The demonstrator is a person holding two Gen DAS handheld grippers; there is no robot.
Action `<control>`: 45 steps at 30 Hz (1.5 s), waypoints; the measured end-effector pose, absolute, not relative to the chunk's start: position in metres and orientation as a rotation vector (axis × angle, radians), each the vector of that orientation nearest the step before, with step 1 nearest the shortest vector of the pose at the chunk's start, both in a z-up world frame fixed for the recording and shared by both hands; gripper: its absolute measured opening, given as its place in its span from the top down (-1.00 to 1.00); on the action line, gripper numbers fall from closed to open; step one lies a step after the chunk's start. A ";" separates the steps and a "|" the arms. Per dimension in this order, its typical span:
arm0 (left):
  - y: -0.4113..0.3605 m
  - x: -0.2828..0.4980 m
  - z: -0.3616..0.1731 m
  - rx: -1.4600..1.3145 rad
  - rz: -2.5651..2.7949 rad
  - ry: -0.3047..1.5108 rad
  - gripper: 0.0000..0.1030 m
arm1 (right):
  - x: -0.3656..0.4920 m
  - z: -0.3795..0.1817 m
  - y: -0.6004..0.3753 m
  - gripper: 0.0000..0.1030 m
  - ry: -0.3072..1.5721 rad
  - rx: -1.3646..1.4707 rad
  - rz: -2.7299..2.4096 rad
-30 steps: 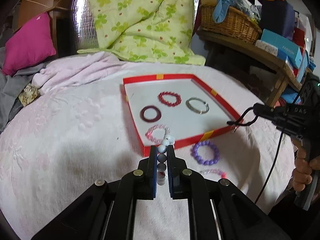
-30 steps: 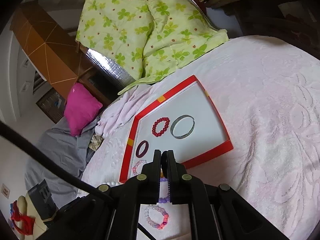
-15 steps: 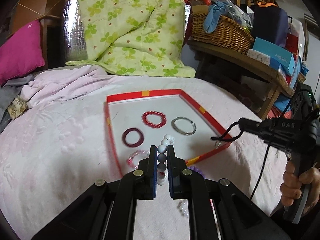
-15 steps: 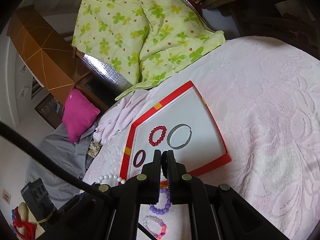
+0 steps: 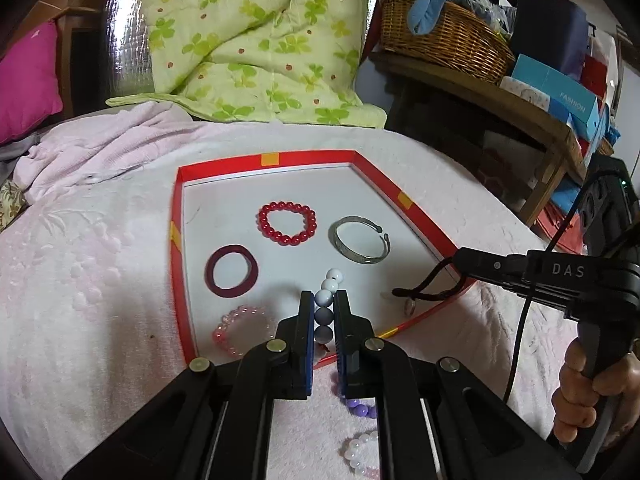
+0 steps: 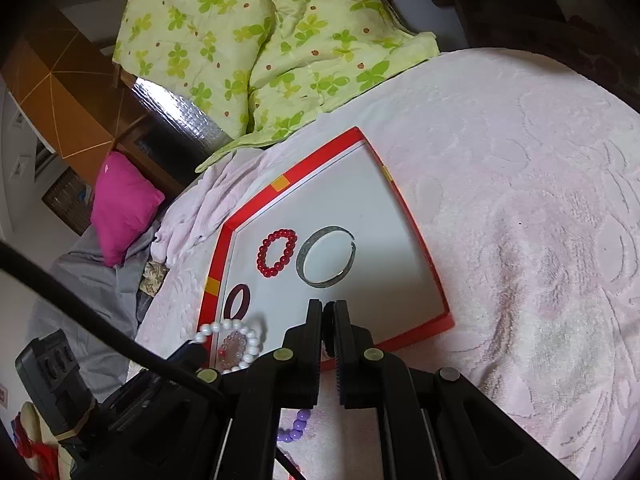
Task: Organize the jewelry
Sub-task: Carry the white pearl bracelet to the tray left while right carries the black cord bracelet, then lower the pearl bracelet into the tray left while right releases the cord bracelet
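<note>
A red-rimmed white tray (image 5: 178,240) (image 6: 416,240) lies on the pink bedspread. In it lie a red bead bracelet (image 5: 287,223) (image 6: 277,252), a silver bangle (image 5: 361,239) (image 6: 326,257), a dark red ring bangle (image 5: 231,271) (image 6: 237,301) and a pink bead bracelet (image 5: 240,330). My left gripper (image 5: 324,300) is shut on a white bead bracelet (image 5: 326,300) (image 6: 230,326) above the tray's near part. My right gripper (image 6: 328,308) is shut on a dark cord with a pendant (image 5: 416,298) over the tray's right rim. A purple bracelet (image 5: 358,406) (image 6: 296,430) and a pale pink-white one (image 5: 360,450) lie on the bedspread in front of the tray.
A green floral quilt (image 5: 248,40) is piled behind the tray, with a magenta pillow (image 5: 24,80) at the left. A wooden shelf with a wicker basket (image 5: 440,40) and boxes stands at the right. A hand (image 5: 592,392) holds the right gripper.
My left gripper has carried the white bead bracelet forward from the tray's front rim to over the inside of the tray. The right gripper with its cord stays at the right rim.
</note>
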State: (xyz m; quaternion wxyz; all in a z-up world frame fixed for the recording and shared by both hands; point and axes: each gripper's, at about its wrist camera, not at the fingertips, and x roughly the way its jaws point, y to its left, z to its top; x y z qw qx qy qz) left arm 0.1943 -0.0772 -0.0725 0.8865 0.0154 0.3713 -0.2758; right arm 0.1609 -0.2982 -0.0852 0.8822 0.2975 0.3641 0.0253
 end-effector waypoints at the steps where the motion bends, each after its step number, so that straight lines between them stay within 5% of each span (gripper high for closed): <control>1: -0.078 0.194 -0.072 0.035 -0.577 0.772 0.81 | 0.160 -0.085 -0.297 0.88 0.757 0.618 0.055; 45: -0.098 0.183 -0.082 0.128 -0.578 0.793 0.81 | 0.150 -0.096 -0.307 0.84 0.778 0.677 0.012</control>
